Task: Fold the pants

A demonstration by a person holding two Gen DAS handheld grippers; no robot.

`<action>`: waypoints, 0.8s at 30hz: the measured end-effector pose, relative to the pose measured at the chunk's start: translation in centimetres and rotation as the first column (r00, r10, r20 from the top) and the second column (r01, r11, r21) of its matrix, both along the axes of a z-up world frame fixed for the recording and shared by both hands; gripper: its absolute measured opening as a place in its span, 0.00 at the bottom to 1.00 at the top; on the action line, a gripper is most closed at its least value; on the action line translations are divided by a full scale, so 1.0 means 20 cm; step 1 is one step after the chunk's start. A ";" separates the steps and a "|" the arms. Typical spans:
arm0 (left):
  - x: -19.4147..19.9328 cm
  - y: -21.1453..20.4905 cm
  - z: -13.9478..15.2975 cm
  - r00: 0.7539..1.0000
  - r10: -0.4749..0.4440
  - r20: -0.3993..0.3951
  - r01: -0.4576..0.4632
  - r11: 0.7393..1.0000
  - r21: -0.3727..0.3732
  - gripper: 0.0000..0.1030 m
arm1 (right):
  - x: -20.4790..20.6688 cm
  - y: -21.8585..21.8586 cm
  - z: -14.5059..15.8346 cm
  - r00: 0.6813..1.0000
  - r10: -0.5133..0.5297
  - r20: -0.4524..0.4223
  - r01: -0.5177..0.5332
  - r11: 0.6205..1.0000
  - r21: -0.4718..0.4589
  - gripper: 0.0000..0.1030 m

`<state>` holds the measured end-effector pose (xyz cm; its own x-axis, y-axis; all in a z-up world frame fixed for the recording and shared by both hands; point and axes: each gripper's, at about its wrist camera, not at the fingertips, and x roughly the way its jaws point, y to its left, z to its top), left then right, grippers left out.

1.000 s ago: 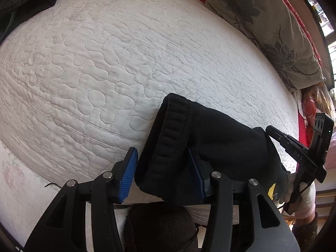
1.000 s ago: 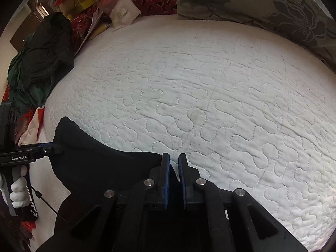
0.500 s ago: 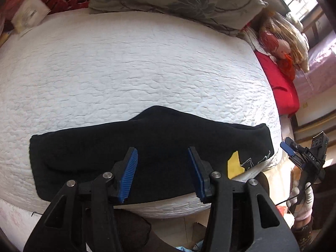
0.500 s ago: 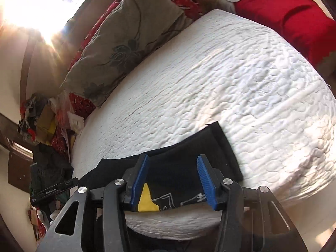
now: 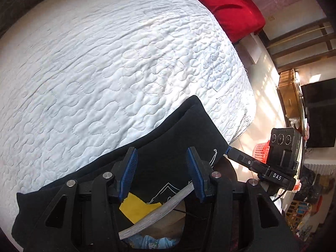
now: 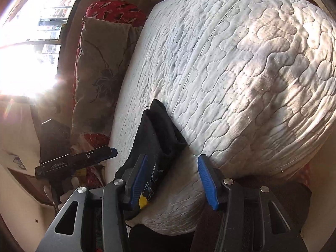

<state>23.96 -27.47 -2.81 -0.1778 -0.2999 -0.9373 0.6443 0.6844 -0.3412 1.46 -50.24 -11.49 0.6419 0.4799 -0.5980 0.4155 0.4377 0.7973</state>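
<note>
The black pants lie folded in a long strip along the near edge of the white quilted mattress. A yellow patch and white line print show on them. My left gripper is open just above the strip, holding nothing. My right gripper is open and empty at the mattress corner; the pants lie by its left finger. The right gripper also shows in the left wrist view, beside the end of the pants. The left gripper shows in the right wrist view, off the bed edge.
A red blanket lies at the far side of the bed. A flowered grey pillow and a red patterned cushion sit by the window. A red basket, a dark screen and clutter stand on the floor beyond the bed.
A second ago the right gripper was shut on the pants and the left held them between its fingers. Both have let go, stand open, and have swung toward the right end of the bed.
</note>
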 end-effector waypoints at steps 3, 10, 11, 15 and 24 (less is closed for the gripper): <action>-0.01 -0.16 -0.01 0.990 -0.140 0.008 0.140 0.990 0.019 0.45 | 0.00 0.01 -0.03 0.999 0.018 0.026 -0.018 1.000 0.022 0.50; -0.07 -0.37 -0.08 0.889 -0.458 -0.033 0.459 0.886 0.065 0.45 | -0.05 0.02 -0.05 0.994 0.060 0.095 -0.064 0.997 0.041 0.50; -0.08 -0.38 -0.10 0.869 -0.494 -0.037 0.495 0.865 0.080 0.45 | -0.05 0.02 -0.05 0.993 0.063 0.104 -0.069 0.996 0.048 0.50; -0.09 -0.41 -0.16 0.801 -0.595 -0.064 0.598 0.793 0.114 0.45 | -0.01 0.03 -0.06 0.989 0.089 0.118 -0.095 0.994 0.046 0.50; 0.00 -0.44 -0.20 0.731 -0.671 -0.121 0.681 0.730 0.062 0.45 | 0.04 0.03 -0.07 0.984 0.121 0.129 -0.128 0.991 0.045 0.50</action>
<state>24.05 -36.28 -6.83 -0.3778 0.0204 -0.9257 0.9210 0.1108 -0.3734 2.36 -49.54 -12.80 0.6438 0.5897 -0.4876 0.2552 0.4352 0.8634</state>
